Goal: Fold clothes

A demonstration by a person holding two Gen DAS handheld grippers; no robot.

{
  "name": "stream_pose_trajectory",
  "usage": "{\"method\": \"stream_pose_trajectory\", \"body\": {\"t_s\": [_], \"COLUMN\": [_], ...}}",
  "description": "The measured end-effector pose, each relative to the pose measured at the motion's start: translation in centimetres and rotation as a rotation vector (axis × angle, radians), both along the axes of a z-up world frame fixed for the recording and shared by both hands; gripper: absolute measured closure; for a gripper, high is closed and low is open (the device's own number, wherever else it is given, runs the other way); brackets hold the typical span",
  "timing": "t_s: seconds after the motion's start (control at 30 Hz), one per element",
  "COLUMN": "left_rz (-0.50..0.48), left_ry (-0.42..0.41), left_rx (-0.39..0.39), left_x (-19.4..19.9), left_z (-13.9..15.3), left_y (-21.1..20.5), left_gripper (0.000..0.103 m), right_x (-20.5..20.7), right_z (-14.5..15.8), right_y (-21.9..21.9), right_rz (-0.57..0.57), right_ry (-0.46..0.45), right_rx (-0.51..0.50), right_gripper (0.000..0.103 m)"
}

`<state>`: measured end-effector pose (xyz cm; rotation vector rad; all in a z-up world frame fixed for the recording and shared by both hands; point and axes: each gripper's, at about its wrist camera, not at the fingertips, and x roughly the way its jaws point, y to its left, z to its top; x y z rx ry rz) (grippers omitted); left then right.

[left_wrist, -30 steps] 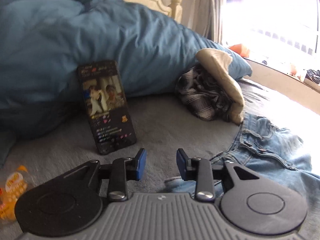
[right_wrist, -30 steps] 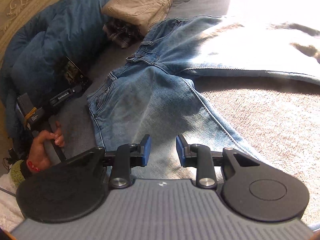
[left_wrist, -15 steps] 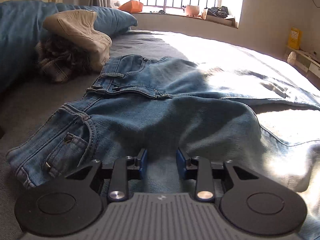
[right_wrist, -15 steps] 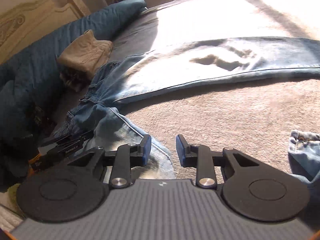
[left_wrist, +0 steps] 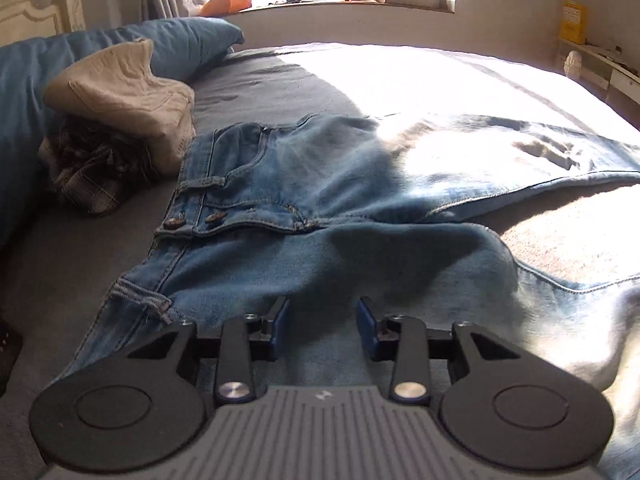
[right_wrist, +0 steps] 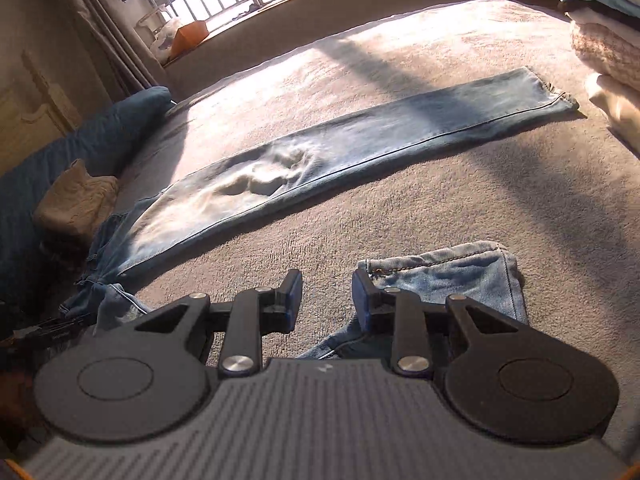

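- Since a second ago both views have swung away from the headboard side: the left wrist view has lost the propped phone and now looks over the waistband of the light-blue denim jeans [left_wrist: 320,184], and the right wrist view has slid from the seat of the jeans down to the leg ends.
- Left gripper [left_wrist: 322,326] hovers low over the near hip of the jeans, its blue-padded jaws apart and opening; denim lies under the gap, not pinched.
- Right gripper [right_wrist: 326,300] has its jaws apart with nothing clamped (bare grey bedspread [right_wrist: 520,208] shows in the gap); the near leg's hem [right_wrist: 460,276] lies just beside the right-hand finger.
- Jeans lie spread on the bedspread, front up, one leg [right_wrist: 360,148] stretched flat across the bed, half in sunlight.
- A folded beige garment [left_wrist: 128,100] sits on a crumpled plaid cloth [left_wrist: 88,172], just beside the waistband and against the blue duvet [left_wrist: 24,92].
- A stack of folded pale clothes [right_wrist: 604,44] stands at the right edge of the right wrist view.
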<state>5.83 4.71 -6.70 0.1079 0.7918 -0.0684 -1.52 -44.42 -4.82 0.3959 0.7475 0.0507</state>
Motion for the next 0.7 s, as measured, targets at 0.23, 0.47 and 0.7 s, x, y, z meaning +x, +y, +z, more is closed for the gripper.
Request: {"method": "stream_pose_trajectory", "body": {"t_s": [0.23, 0.47, 0.7], "left_rz": [-0.083, -0.078, -0.050], "left_ry": [0.009, 0.045, 0.045], "left_rx": [-0.074, -0.066, -0.072], "left_x": [-1.9, -3.7, -3.5], "left_z": [0.2, -2.7, -3.0], "left_y": [-4.3, -6.4, -6.0], "left_gripper": [0.059, 0.059, 0.055], "right_x": [-0.7, 2.1, 2.6], "right_z": [1.7, -4.3, -8.4], "right_y": [-4.1, -7.1, -7.8], "right_rz": [-0.118, -0.201, -0.176], "right_ry": [-0.057, 0.174, 0.233], "right_rx": [-0.061, -0.143, 0.060], "right_gripper": [0.053, 0.046, 0.080]}}
